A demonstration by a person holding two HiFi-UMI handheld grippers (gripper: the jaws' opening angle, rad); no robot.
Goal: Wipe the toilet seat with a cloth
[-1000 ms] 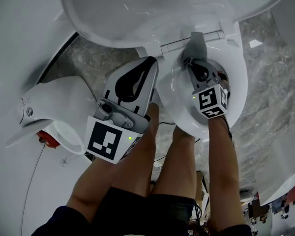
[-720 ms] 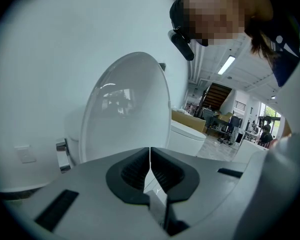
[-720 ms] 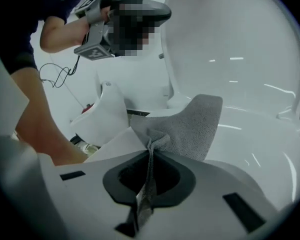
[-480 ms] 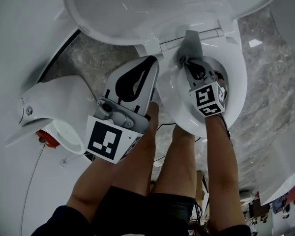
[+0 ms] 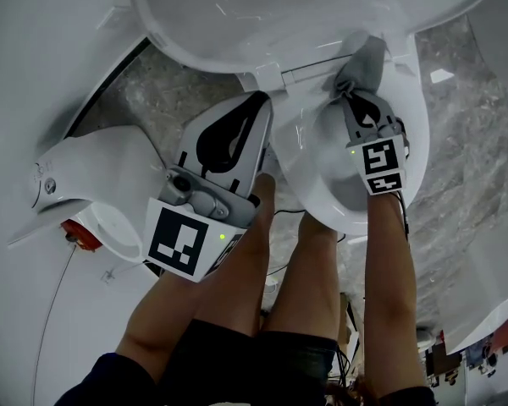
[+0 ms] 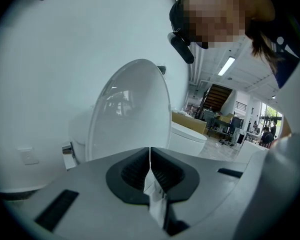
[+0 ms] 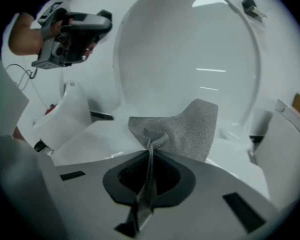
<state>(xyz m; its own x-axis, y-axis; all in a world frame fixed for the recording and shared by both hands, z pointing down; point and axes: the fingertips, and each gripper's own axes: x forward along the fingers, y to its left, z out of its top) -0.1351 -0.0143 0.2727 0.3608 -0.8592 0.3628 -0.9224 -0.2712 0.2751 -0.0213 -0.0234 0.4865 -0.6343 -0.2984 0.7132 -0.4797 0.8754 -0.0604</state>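
Observation:
A white toilet stands with its lid (image 5: 279,15) raised and its seat (image 5: 411,142) down. My right gripper (image 5: 349,96) is shut on a grey cloth (image 5: 366,63), which lies pressed on the rear right of the seat, close to the hinge. In the right gripper view the cloth (image 7: 185,129) fans out ahead of the right gripper (image 7: 151,151), in front of the lid (image 7: 190,49). My left gripper (image 5: 262,101) hangs shut beside the toilet's left rim, clear of the seat. In its own view the left gripper (image 6: 150,151) shows a small white slip behind the closed tips.
A second white fixture (image 5: 93,176) with a red part (image 5: 76,233) stands at the left. Grey marbled floor (image 5: 466,142) surrounds the toilet. The person's bare legs (image 5: 305,294) are just below the bowl. A thin cable (image 5: 57,303) runs down at the lower left.
The right gripper has carried the cloth rightward and a little up along the back of the seat. The left gripper has hardly moved.

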